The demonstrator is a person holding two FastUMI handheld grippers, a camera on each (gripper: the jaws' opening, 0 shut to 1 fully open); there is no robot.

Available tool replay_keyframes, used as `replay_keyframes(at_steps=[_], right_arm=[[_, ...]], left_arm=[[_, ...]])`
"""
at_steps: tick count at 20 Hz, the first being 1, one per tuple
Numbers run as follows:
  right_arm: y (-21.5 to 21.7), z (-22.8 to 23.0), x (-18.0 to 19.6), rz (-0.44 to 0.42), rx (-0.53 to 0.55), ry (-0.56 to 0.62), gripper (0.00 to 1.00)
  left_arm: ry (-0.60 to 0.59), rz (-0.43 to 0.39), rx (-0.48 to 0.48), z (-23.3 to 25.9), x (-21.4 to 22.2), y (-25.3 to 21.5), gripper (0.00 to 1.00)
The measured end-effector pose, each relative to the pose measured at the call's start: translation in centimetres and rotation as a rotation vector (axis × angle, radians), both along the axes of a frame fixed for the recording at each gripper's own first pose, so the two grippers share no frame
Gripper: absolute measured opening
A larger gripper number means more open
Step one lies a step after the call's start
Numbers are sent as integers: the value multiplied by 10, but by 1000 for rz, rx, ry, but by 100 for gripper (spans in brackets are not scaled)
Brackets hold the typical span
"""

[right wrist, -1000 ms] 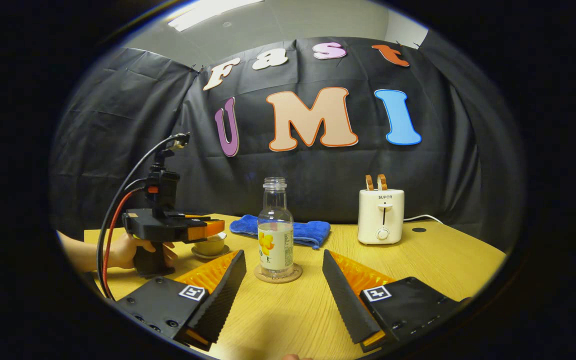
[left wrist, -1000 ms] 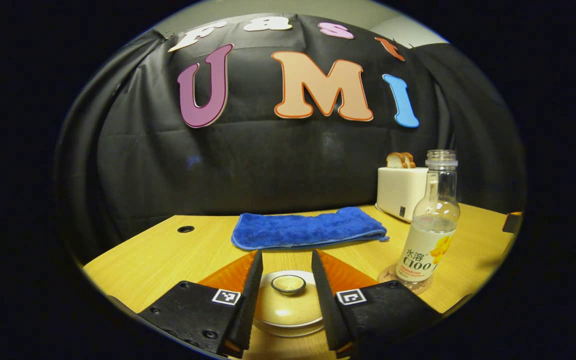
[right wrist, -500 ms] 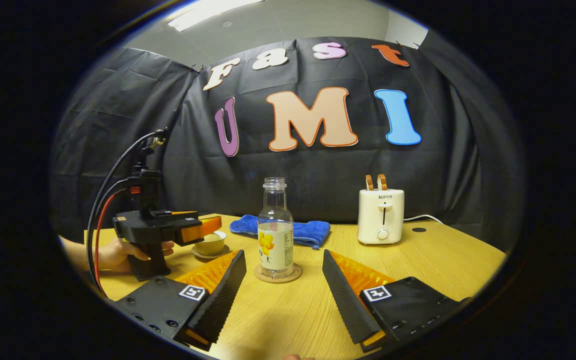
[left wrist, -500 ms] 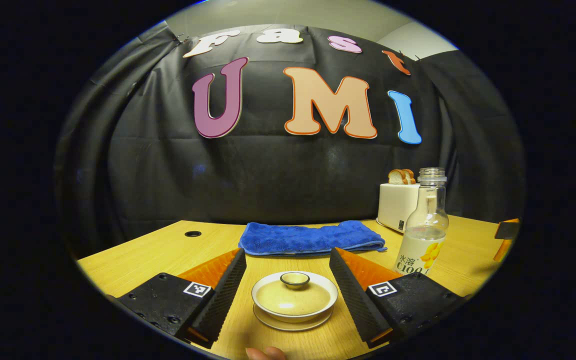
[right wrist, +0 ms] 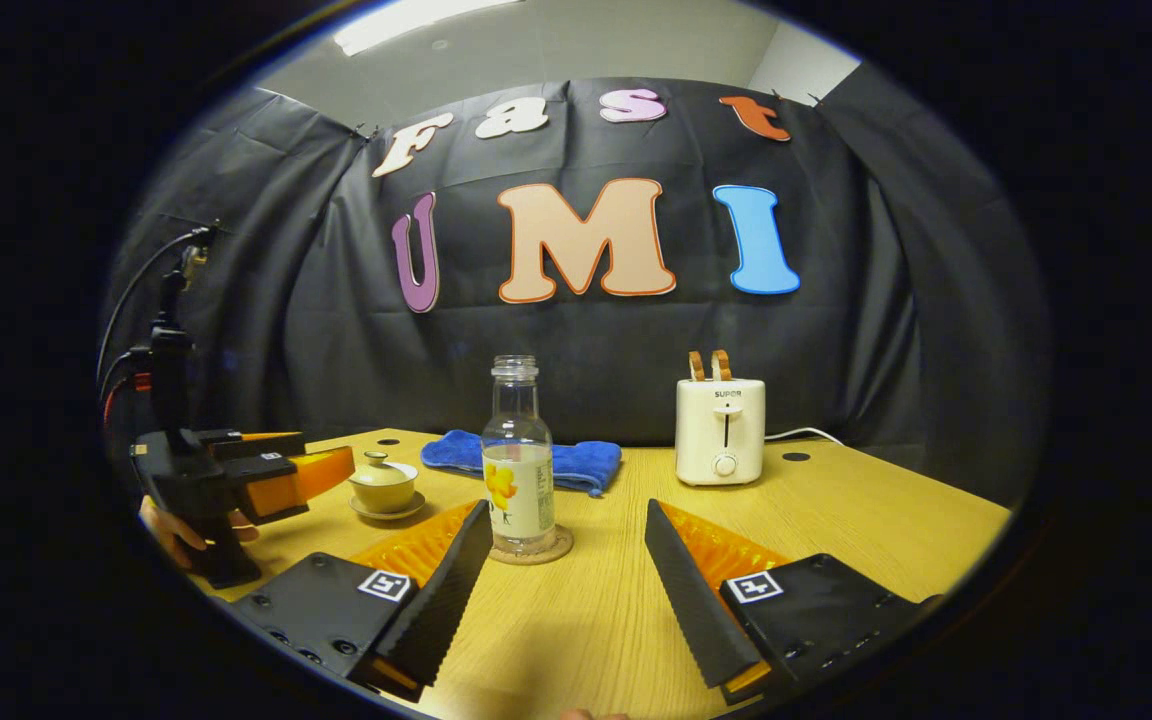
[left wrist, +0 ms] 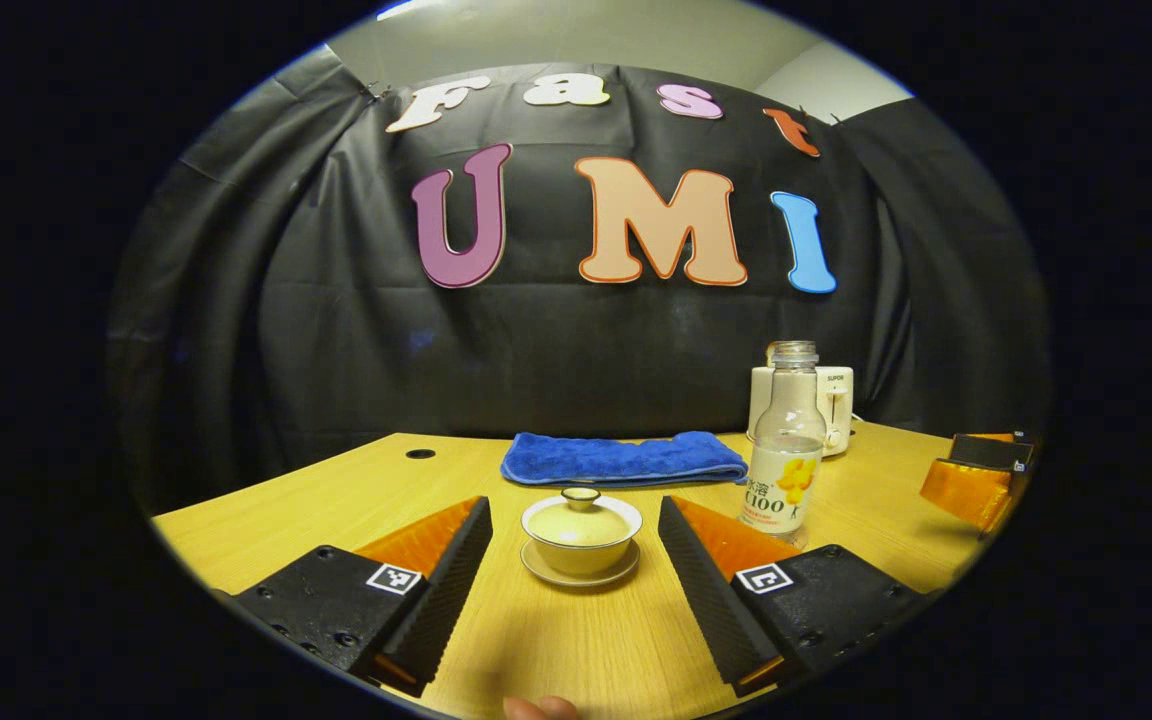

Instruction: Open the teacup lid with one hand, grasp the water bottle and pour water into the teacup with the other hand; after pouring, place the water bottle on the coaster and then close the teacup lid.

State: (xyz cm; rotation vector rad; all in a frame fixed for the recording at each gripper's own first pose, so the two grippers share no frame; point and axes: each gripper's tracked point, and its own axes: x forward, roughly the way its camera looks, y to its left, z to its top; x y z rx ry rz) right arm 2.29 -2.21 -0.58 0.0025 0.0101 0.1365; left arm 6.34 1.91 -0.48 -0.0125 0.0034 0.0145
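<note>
Each hand-held gripper carries two long wedge-shaped fingers with ribbed inner faces, mounted on dark blocks with small screws and a square black-and-white marker. In the right gripper view, the left hand-held gripper shows a dark boxy body with a pistol-style handle, a short mast on top, and black and red cables looping from it. A hand grips the handle.

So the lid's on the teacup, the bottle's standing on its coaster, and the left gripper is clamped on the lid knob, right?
Not quite. The left gripper is open, and the lid sits between and beyond its fingers, untouched, as the left gripper view shows. The rest holds: the lid is on the teacup and the bottle stands on its coaster.
</note>
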Motion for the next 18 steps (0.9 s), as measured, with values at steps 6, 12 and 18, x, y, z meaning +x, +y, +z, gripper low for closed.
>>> replay_keyframes(at_steps=[6, 12, 18], right_arm=[[0, 1, -16, -110, -3, -5, 96], [10, 2, -29, -131, -4, -7, 93], [12, 2, -30, -132, -3, -8, 97]], left_arm=[[-4, 11, 1, 0, -36, -18, 98], [-5, 0, 3, 2, -58, -35, 98], [-4, -9, 1, 1, -62, -41, 100]])
